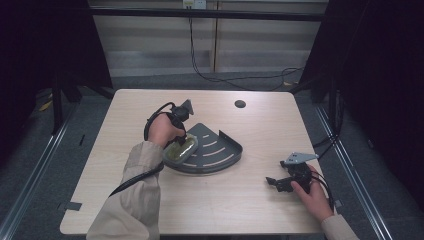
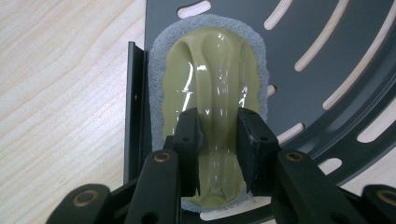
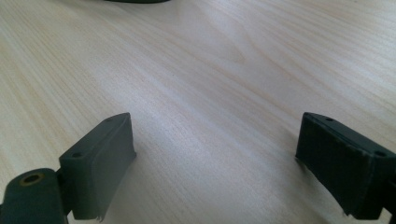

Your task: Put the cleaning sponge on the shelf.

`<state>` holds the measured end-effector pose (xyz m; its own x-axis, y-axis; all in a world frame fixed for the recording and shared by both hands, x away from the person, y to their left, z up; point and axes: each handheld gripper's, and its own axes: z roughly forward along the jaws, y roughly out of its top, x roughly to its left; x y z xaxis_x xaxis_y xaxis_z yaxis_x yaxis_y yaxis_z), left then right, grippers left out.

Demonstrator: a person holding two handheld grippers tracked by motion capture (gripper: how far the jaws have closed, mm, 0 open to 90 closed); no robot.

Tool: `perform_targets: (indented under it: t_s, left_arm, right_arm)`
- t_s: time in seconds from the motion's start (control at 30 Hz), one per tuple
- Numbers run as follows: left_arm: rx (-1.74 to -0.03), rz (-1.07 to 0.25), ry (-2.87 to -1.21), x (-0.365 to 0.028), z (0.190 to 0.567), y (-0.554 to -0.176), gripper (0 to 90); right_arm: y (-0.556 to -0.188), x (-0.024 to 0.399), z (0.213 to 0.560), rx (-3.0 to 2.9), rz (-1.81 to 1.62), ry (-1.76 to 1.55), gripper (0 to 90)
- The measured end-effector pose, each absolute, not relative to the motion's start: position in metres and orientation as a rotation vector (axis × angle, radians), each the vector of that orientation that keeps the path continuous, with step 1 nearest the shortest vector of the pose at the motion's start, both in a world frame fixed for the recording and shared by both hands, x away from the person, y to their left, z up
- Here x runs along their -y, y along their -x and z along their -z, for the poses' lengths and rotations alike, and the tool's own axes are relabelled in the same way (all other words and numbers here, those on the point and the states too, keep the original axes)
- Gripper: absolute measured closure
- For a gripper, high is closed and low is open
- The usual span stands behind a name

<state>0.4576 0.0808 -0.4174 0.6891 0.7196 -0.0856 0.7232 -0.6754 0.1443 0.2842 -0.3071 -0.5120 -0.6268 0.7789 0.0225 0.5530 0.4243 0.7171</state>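
An oval sponge wrapped in clear plastic (image 2: 212, 70), olive-yellow on a grey pad, lies on the left part of a dark grey fan-shaped slotted rack (image 1: 220, 150). My left gripper (image 2: 218, 140) points down on it, its two jaws pinching a raised fold of the wrapped sponge (image 1: 181, 149) between the pads. Over at the table's right front, my right gripper (image 1: 274, 183) rests low on the wood, and its jaws (image 3: 215, 158) stand wide apart with only bare tabletop between them.
The light wooden table (image 1: 260, 125) has a small dark round hole (image 1: 240, 104) near its far edge. A black cable runs over the floor behind the table. Dark curtains and metal rails flank both sides.
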Motion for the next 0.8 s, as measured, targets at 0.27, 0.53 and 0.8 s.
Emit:
perform_targets:
  t_s: [0.27, 0.53, 0.8]
  left_arm:
    - [-1.181, 0.021, -2.734, -0.081, 0.4169, -0.4576, 70.9]
    - [-1.185, 0.022, -2.727, -0.0812, 0.4176, -0.4579, 70.6]
    - [-1.205, 0.006, -2.714, -0.0808, 0.4163, -0.4557, 53.7]
  right_arm:
    - [-0.2841, 0.307, 0.512, -2.37, -1.017, -1.149, 10.5]
    - [-0.2841, 0.307, 0.512, -2.37, -1.017, -1.149, 10.5]
    - [-0.2841, 0.307, 0.512, -2.37, -1.017, -1.149, 10.5]
